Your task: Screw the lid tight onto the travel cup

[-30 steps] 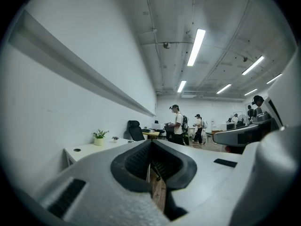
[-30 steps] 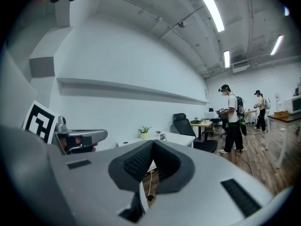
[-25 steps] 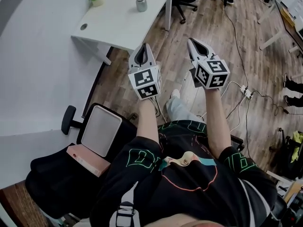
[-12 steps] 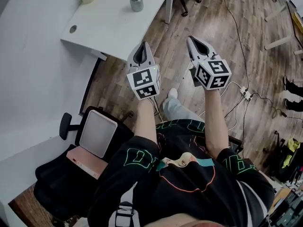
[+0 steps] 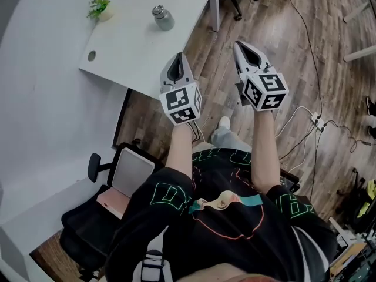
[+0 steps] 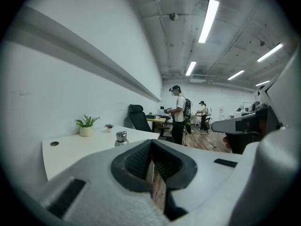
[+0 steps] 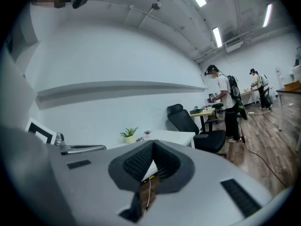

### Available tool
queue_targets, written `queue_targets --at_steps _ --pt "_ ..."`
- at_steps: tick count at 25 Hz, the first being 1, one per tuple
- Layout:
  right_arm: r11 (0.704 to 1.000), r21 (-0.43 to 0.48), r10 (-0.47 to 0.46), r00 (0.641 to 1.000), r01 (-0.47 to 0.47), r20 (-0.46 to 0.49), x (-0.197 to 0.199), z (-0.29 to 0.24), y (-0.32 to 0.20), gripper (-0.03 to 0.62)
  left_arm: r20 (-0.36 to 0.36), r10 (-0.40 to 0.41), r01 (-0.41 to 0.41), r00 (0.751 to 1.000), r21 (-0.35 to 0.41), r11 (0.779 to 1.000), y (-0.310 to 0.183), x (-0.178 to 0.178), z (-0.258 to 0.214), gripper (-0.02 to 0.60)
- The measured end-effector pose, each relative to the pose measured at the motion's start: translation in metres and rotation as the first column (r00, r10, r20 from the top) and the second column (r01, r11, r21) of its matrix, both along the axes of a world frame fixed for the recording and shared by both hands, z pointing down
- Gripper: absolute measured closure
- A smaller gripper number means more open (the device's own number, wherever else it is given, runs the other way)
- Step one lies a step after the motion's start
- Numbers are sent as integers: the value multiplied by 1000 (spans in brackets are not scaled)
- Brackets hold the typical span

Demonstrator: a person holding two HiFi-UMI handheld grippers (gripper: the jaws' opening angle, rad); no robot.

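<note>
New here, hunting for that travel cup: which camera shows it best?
The head view: the travel cup stands whole on the white desk. The left gripper view catches only its top, above the shut jaws. The right gripper view does not clearly show it.

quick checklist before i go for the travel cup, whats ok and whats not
1. Travel cup found, upright on the white desk: ok.
2. Left gripper empty: ok, jaws together on nothing.
3. Right gripper empty: ok, jaws together on nothing.
4. Jaws open for a grasp: not ok, both are shut.
5. Grippers at the cup: not ok, both are held short of the desk, apart from the cup.
6. Lid seated on the cup: cannot tell, too small in every view. The potted plant stands apart from the cup, so it should not get in the way.
</note>
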State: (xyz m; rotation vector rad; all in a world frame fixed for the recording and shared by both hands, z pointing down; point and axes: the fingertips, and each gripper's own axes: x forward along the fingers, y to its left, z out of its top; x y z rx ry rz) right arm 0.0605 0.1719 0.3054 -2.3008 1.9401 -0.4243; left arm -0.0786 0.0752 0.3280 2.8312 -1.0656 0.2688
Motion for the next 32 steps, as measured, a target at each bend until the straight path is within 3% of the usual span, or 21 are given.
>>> queue_targets --at_steps 5,11,21,32 --pt "999 -5 -33 999 33 14 14 6 -23 589 15 -23 23 1000 -8 1000 -15 10 6 574" --pt "994 -23 -110 994 110 -12 3 8 -58 589 12 -64 65 998 -15 998 -43 7 10 574" --pt "980 -66 -193 980 190 -39 15 14 -139 589 -3 -127 126 992 -68 990 -118 24 32 574" --pt "926 -109 -356 933 360 58 -1 64 -245 589 107 -234 250 966 -175 952 -193 7 100 574"
